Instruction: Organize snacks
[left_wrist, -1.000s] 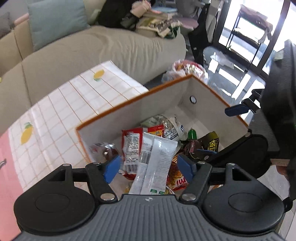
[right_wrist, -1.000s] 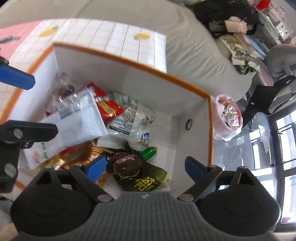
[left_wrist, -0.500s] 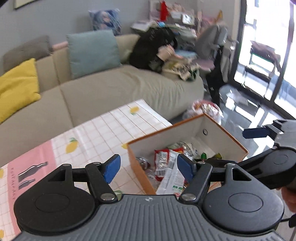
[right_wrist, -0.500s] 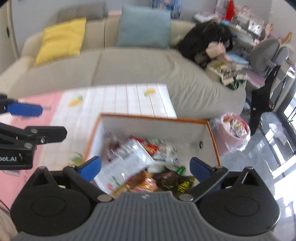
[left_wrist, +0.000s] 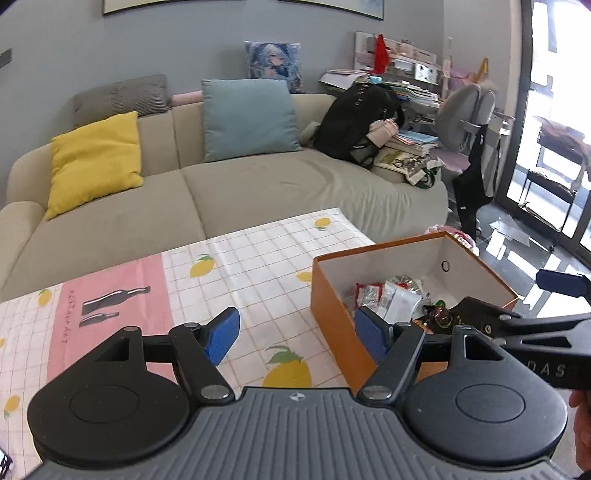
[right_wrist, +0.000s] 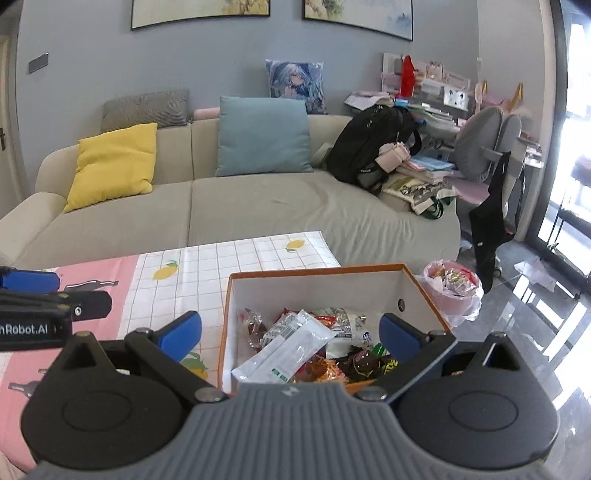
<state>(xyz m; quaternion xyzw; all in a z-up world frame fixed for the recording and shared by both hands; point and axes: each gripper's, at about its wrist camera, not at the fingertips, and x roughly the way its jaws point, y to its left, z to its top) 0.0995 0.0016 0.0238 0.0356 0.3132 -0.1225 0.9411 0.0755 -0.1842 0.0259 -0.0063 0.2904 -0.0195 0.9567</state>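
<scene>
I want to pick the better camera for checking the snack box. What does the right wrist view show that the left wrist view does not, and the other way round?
Only the right wrist view shows the two framed paintings on the wall, nearly all of the pink bin beside the box, and the snacks from above, with a long white packet on top.

Only the left wrist view shows the box's orange outer side and much more of the tablecloth.

Both show the box, the sofa, the yellow cushion, the black backpack, and open, empty grippers.

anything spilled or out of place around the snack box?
Nothing spilled. The snacks lie in a loose heap inside the orange box, which sits upright on the tablecloth. One long white packet leans up against the near wall.
</scene>
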